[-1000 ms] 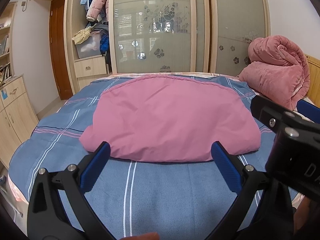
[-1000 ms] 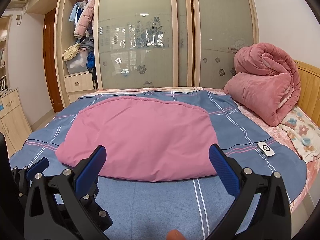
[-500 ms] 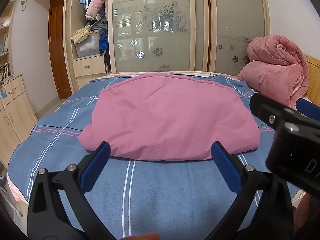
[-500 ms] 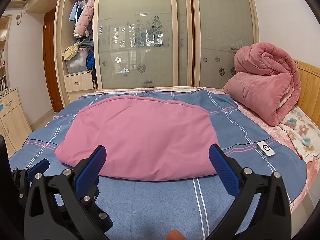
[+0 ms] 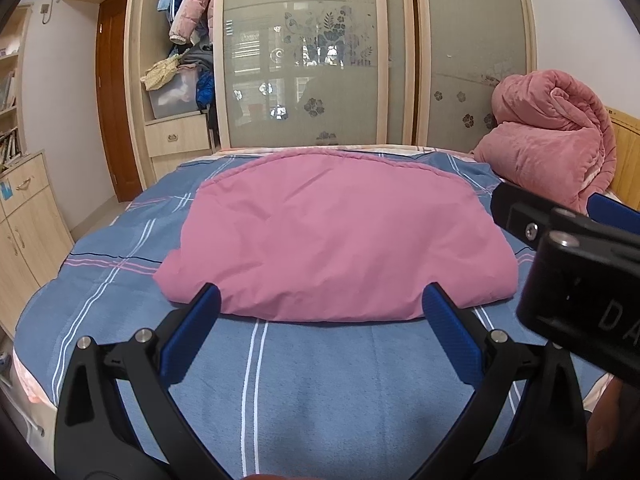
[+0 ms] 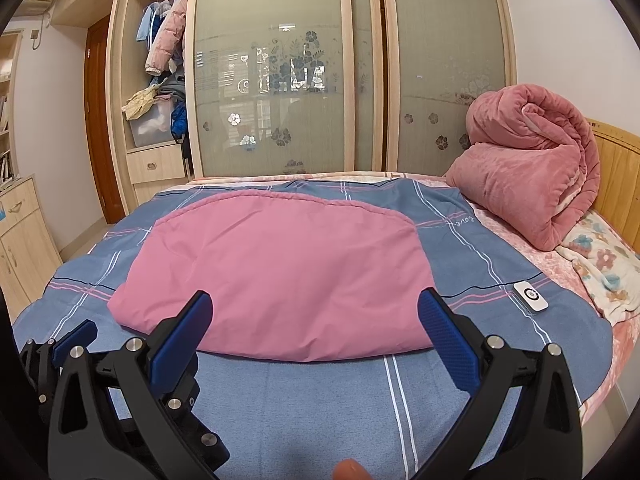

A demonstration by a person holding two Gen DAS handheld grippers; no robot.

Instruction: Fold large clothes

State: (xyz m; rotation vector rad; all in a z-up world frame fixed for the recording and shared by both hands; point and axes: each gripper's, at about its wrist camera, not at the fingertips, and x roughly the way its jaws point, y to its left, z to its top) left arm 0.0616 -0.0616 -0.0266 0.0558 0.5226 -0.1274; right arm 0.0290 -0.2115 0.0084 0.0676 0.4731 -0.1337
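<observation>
A large pink garment (image 5: 332, 240) (image 6: 280, 276) lies folded flat in the middle of a blue plaid bedspread (image 5: 320, 380) (image 6: 320, 408). My left gripper (image 5: 320, 312) hovers open just short of the garment's near edge, with nothing between its blue pads. My right gripper (image 6: 314, 316) is open too, held a little back from that same near edge and empty. In the left wrist view the right gripper's black body (image 5: 576, 272) fills the right side. In the right wrist view the left gripper (image 6: 76, 344) shows at the lower left.
A rolled pink quilt (image 5: 552, 140) (image 6: 532, 172) sits at the bed's right end by a wooden headboard (image 6: 616, 168). A small white remote (image 6: 531, 297) lies on the bedspread at right. Wardrobe sliding doors (image 5: 304, 56) stand behind the bed, a low cabinet (image 5: 24, 224) at left.
Both grippers have edged slightly away and tilted; the garment sits a touch higher in the left view. Neither gripper has shut and the garment has not moved.
</observation>
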